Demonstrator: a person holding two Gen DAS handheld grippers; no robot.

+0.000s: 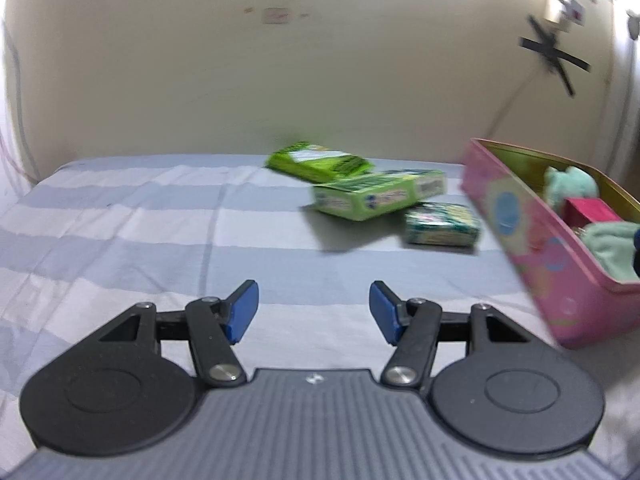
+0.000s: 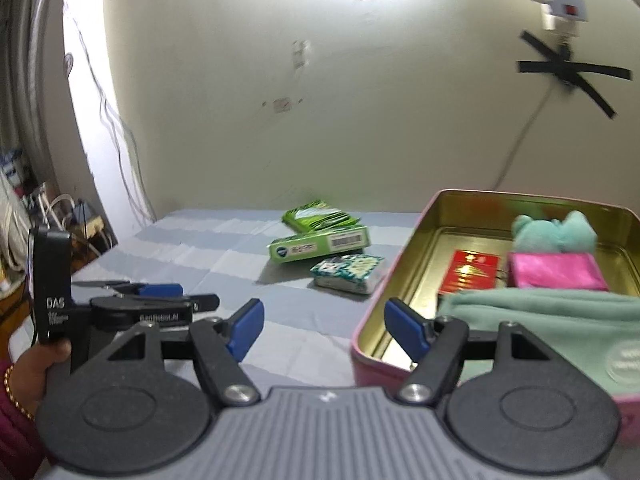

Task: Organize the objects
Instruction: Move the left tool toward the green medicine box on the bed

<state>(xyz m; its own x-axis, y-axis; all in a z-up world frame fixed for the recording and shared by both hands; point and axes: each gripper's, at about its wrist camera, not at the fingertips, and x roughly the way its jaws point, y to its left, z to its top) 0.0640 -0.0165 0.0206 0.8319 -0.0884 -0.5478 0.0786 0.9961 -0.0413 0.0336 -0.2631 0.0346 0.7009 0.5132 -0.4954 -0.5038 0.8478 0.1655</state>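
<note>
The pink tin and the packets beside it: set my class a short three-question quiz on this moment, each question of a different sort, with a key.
1. True or false: the pink tin already holds a teal plush.
2. How many packets lie on the striped sheet outside the tin? A) one B) three C) five
3. Fill in: both the left gripper and the right gripper are ____ and hold nothing.

Key
1. True; it sits at the far end of the tin, behind a pink box.
2. B: a green pouch, a green box and a teal packet.
3. open
</note>
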